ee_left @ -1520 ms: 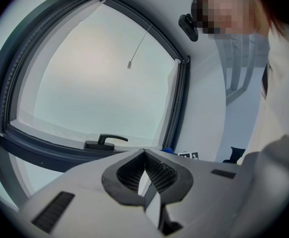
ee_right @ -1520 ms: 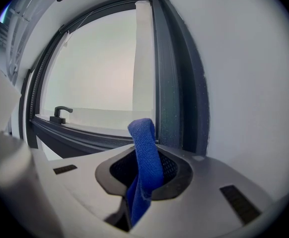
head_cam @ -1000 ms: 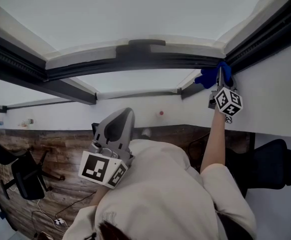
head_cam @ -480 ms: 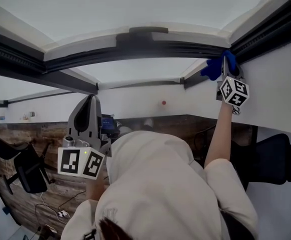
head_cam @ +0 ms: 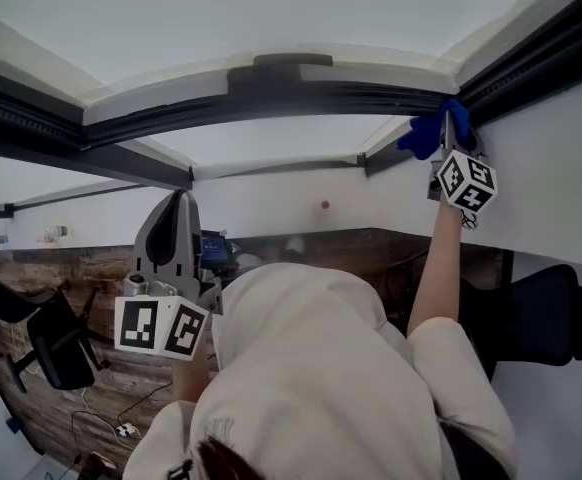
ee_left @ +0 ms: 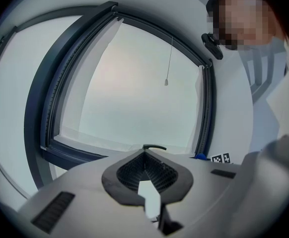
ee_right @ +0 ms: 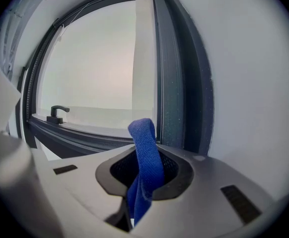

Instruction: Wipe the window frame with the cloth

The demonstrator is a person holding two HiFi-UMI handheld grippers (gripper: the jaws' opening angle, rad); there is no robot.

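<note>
The left gripper (head_cam: 178, 206) has swung from the middle of the frame to the lower left over the past second, its marker cube (head_cam: 161, 326) facing the camera. The right gripper (head_cam: 454, 128) has edged slightly up and to the right. It sits at the upper right, raised on an outstretched arm (head_cam: 433, 268), against the corner of the dark window frame (head_cam: 301, 103). The blue cloth (head_cam: 426, 136) bunches just left of that gripper, touching the window frame. In the right gripper view the jaws are clamped on the blue cloth (ee_right: 145, 152) — a fold of it stands up between them, with the window frame (ee_right: 177, 83) close behind. In the left gripper view the jaws meet at their tips with nothing between them — a window handle (ee_left: 154, 147) shows just beyond.
</note>
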